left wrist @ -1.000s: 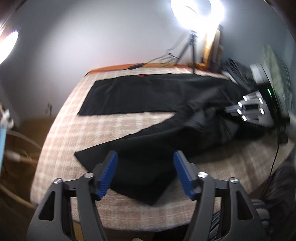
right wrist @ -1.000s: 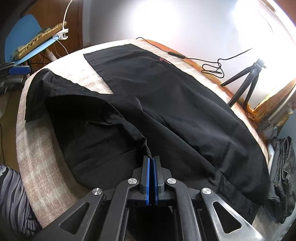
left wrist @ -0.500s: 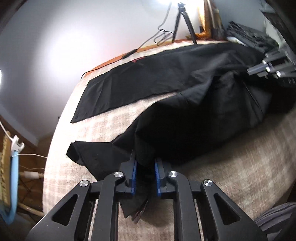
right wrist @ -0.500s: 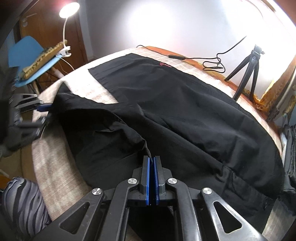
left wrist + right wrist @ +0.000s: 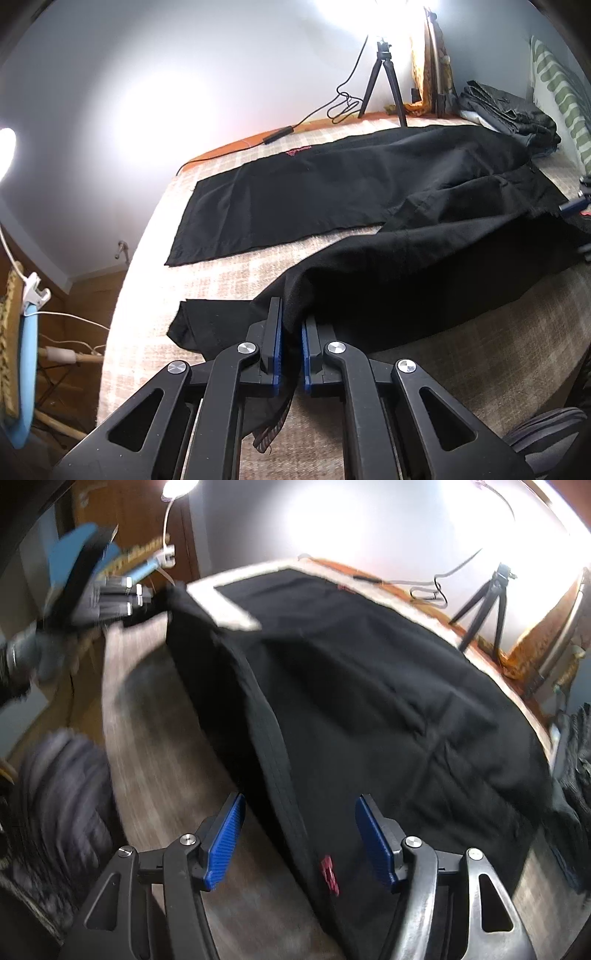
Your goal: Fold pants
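Black pants (image 5: 332,192) spread on a checked beige bedcover (image 5: 229,266), my two grippers at opposite ends.

The bed stands against a pale wall with glaring lamps; a small black tripod (image 5: 382,81) and a looped cable (image 5: 343,107) sit at its far edge, dark folded clothes (image 5: 509,110) are piled at the far right corner, and a blue chair (image 5: 26,369) stands on the wooden floor to the left. One leg lies flat along the far side, the other runs toward me. My left gripper (image 5: 291,354) is clenched on that near leg's hem end, cloth bunched between the blue pads. My right gripper (image 5: 299,842) is opening over the waistband end, the band (image 5: 280,775) running between the spread blue pads (image 5: 225,842) without touching them; this view is blurred.
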Available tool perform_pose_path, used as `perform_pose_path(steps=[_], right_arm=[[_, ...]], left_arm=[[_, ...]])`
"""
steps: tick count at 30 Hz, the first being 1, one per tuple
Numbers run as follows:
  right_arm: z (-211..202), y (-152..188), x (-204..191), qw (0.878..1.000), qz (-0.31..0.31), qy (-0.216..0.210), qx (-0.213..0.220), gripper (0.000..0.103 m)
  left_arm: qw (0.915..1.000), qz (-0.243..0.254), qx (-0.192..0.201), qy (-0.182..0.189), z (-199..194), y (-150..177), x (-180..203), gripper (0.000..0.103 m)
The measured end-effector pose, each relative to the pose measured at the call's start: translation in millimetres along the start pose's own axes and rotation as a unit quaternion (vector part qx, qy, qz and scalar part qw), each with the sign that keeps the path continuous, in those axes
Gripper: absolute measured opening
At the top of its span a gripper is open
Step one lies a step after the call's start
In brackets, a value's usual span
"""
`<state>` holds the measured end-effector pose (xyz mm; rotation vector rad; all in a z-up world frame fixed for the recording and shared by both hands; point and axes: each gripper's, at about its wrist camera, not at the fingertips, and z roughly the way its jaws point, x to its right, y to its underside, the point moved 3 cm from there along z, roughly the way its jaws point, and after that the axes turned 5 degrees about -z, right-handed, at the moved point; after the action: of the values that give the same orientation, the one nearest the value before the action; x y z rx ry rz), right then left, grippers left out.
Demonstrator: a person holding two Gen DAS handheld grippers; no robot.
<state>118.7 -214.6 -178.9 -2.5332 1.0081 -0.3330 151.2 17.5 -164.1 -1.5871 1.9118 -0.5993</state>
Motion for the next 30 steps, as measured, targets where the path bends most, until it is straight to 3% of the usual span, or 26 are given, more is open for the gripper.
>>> perform_pose_path(steps=[1,2,3,5,11,19,24,30], right_arm=[[2,4,-3,1.0,-0.01,0.008,-0.008,0.054],[5,6,-5,0.999,-0.02,0.018,-0.021,0.022],[9,7,-6,0.999,-0.025,0.027,-0.034,0.013],[7,3,-5,0.998,-0.028,0.038,-0.031,0.005],[-24,-32,22,0.994,-0.022,0.111,0.011,0.001],[-34,-102,67,0.981,-0.065,0.18,0.005,0.0],[-20,-145,107,0.976,-0.079,0.203,-0.004,0.0],[32,-175,147,0.976,-0.084,0.198,-0.036,0.0]], left_arm=[[1.0,-0.001,0.002,0.0,-1,0,-1,0.007],[1.0,-0.003,0.003,-0.001,-2,-1,-2,0.007],[1.0,-0.005,0.004,0.0,-1,-1,-3,0.007],[0.9999,-0.007,0.008,0.0,-3,-3,-5,0.007],[0.9995,-0.019,0.026,0.003,-6,-21,-19,0.006],[0.999,-0.025,0.035,0.015,16,-72,-41,0.006],[0.9994,-0.015,0.029,0.012,47,-106,-51,0.006],[0.9999,-0.001,0.008,0.008,93,-131,-57,0.006]])
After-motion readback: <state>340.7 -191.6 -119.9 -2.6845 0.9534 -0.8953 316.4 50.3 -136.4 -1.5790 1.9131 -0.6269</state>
